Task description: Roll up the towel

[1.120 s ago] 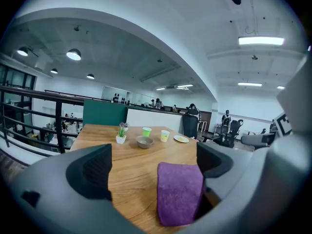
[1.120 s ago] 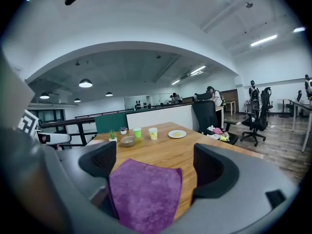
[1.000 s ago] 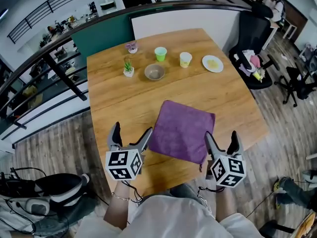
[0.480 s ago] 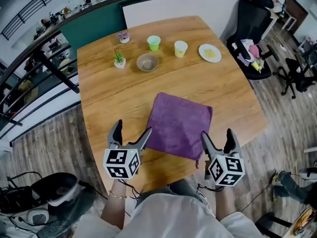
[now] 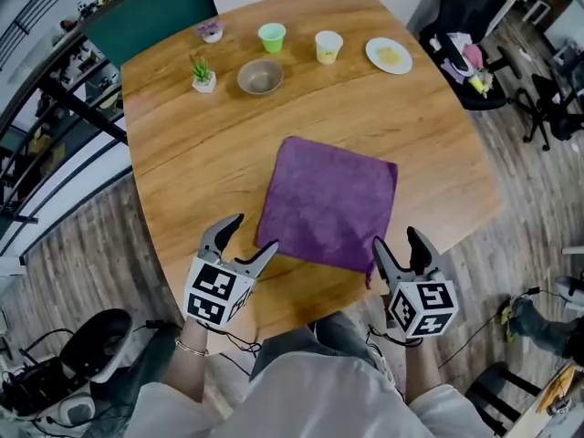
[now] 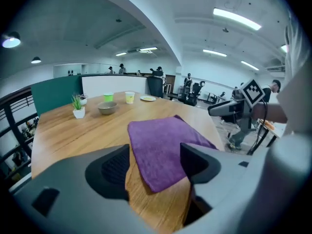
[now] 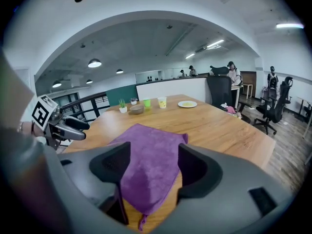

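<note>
Two near corners of the flat purple cloth towel on the light wooden table lie between jaws: left gripper and right gripper, both just closing yet apart, pads not pinching.

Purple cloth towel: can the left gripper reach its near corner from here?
Probably yes: the left gripper has its jaws, just closing, apart around the near corner of the purple cloth towel; nothing blocks the way.
</note>
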